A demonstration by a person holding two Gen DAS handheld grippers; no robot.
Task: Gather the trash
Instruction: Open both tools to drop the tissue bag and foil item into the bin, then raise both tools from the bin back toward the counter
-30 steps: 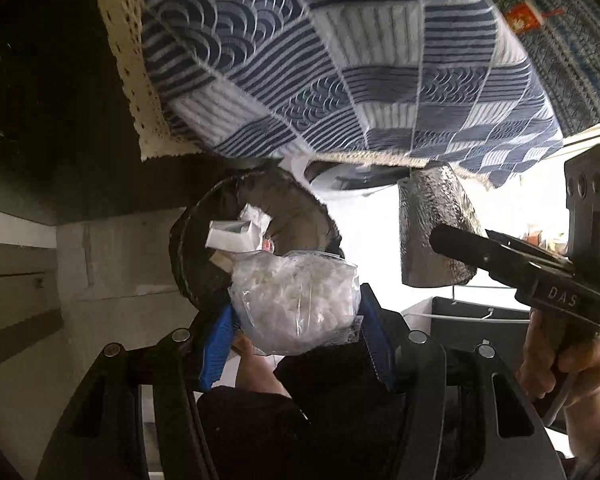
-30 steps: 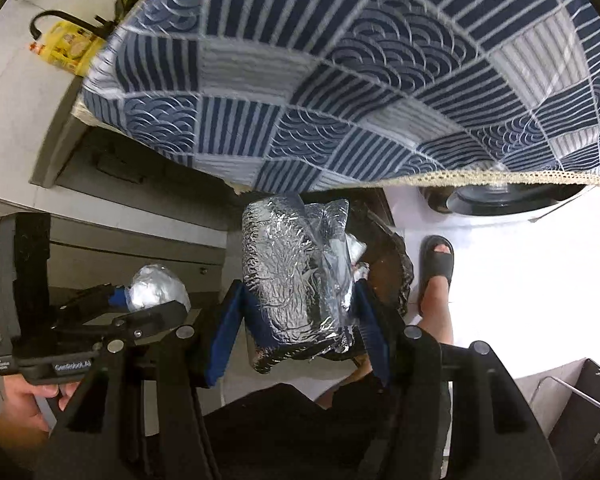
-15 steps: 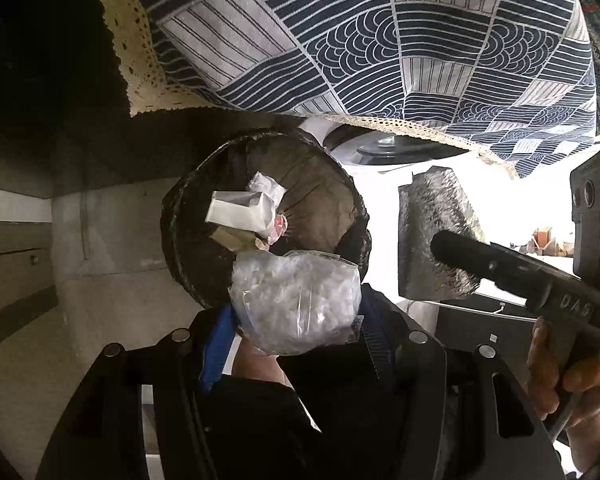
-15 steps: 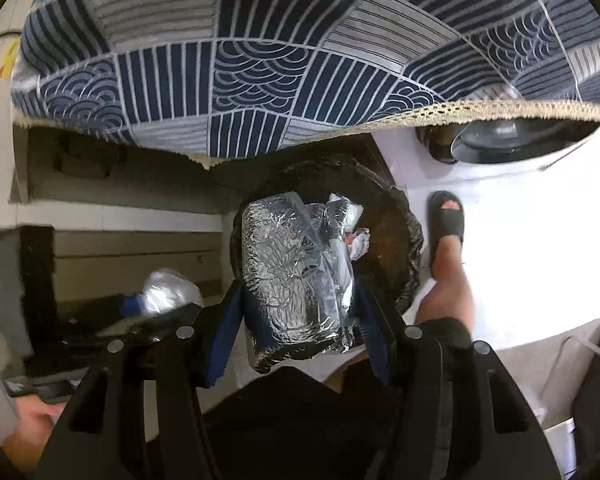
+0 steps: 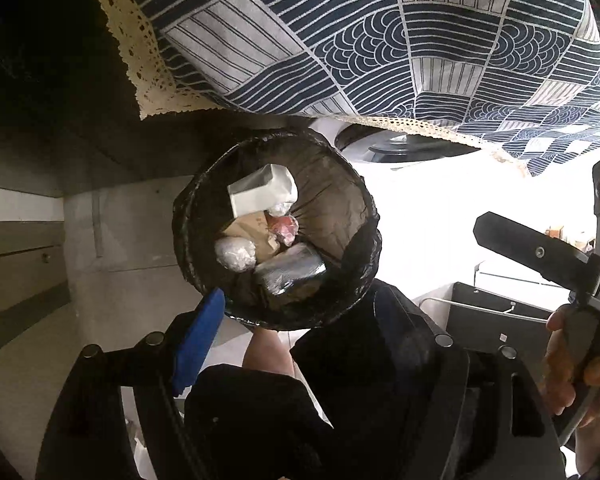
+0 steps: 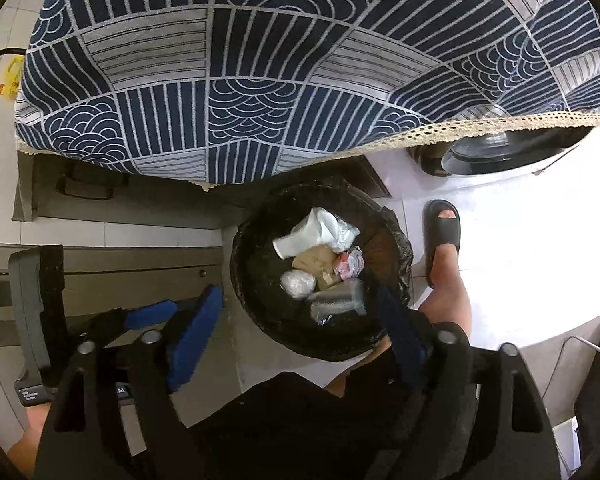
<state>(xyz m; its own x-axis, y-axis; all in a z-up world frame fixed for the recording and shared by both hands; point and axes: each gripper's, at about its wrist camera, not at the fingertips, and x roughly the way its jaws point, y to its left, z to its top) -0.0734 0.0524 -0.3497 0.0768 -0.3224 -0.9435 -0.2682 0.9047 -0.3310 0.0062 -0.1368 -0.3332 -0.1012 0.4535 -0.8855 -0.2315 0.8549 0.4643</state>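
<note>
A round bin lined with a black bag point(image 5: 360, 200) point(image 6: 252, 312) stands on the floor below both grippers. Inside lie a clear bag of white bits point(image 5: 235, 254) point(image 6: 297, 283), a silver foil packet point(image 5: 290, 274) point(image 6: 336, 300), a white carton point(image 5: 262, 194) point(image 6: 306, 236), brown paper and a red wrapper. My left gripper point(image 5: 296, 340) is open and empty above the bin's near rim. My right gripper point(image 6: 300, 328) is open and empty above the same rim. Each gripper shows in the other's view, the right point(image 5: 540, 256) and the left point(image 6: 152, 314).
A table with a blue and white patterned cloth point(image 5: 380, 40) point(image 6: 300, 60) overhangs the bin. Grey cabinets point(image 6: 100, 264) stand to the left. A sandalled foot point(image 6: 444, 236) is right of the bin. A dark crate point(image 5: 500, 316) sits at the right.
Both grippers have opened. The clear bag of white bits left my left gripper and the foil packet left my right gripper; both now lie in the bin.
</note>
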